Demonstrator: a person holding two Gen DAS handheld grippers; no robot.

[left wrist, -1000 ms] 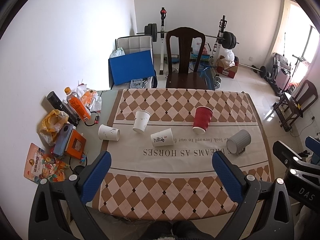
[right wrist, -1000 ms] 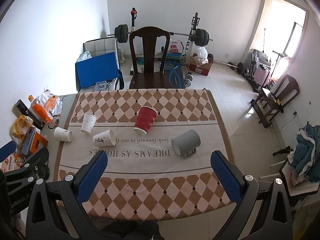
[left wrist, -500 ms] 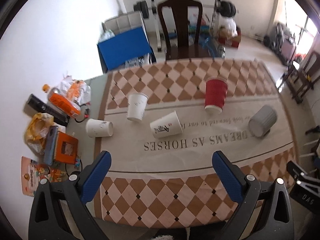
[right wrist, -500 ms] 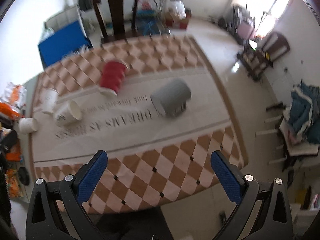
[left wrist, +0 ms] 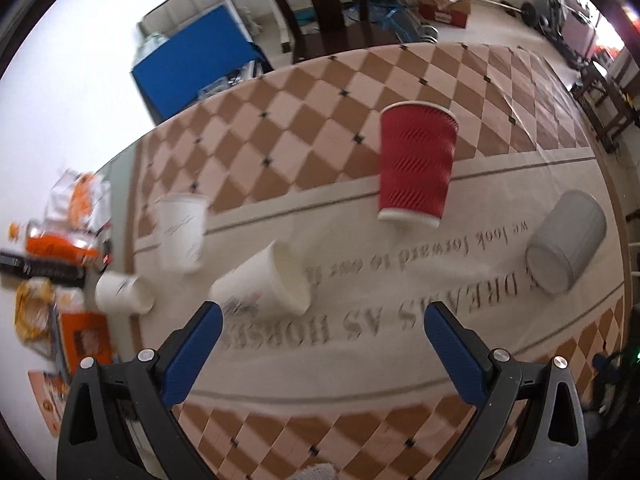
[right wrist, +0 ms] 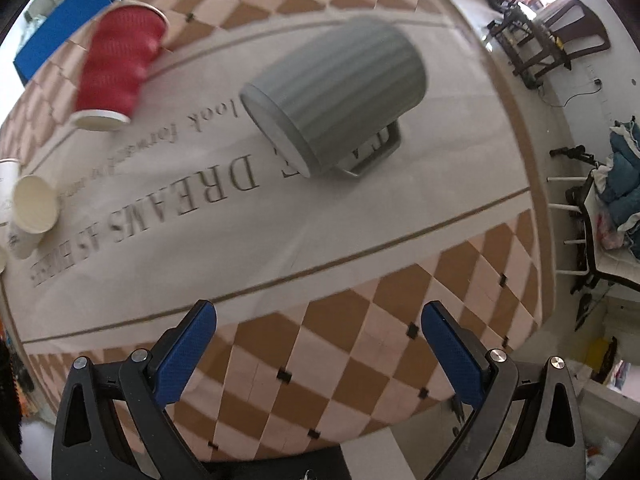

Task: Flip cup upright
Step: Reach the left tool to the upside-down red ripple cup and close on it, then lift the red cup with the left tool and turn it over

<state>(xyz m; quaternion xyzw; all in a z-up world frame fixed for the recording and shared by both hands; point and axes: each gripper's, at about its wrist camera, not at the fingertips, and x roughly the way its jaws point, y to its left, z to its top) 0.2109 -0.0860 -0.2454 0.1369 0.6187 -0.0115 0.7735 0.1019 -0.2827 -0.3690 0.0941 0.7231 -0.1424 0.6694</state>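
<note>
Covering table: checked cloth with printed lettering, cups spread over it.
Chair: dark wood, at the far edge.
Left gripper: jaws spread wide, holding nothing, above the near part of the cloth.
Right gripper: jaws wide apart, empty, near the table's front edge.
Mug: grey, ribbed, on its side, handle against the cloth, ahead of the right gripper.
Red cup: upside down, rim on the cloth.
White cup: on its side, just ahead of the left gripper's left finger.
Other white cups: one inverted, one lying at the cloth's left edge.
</note>
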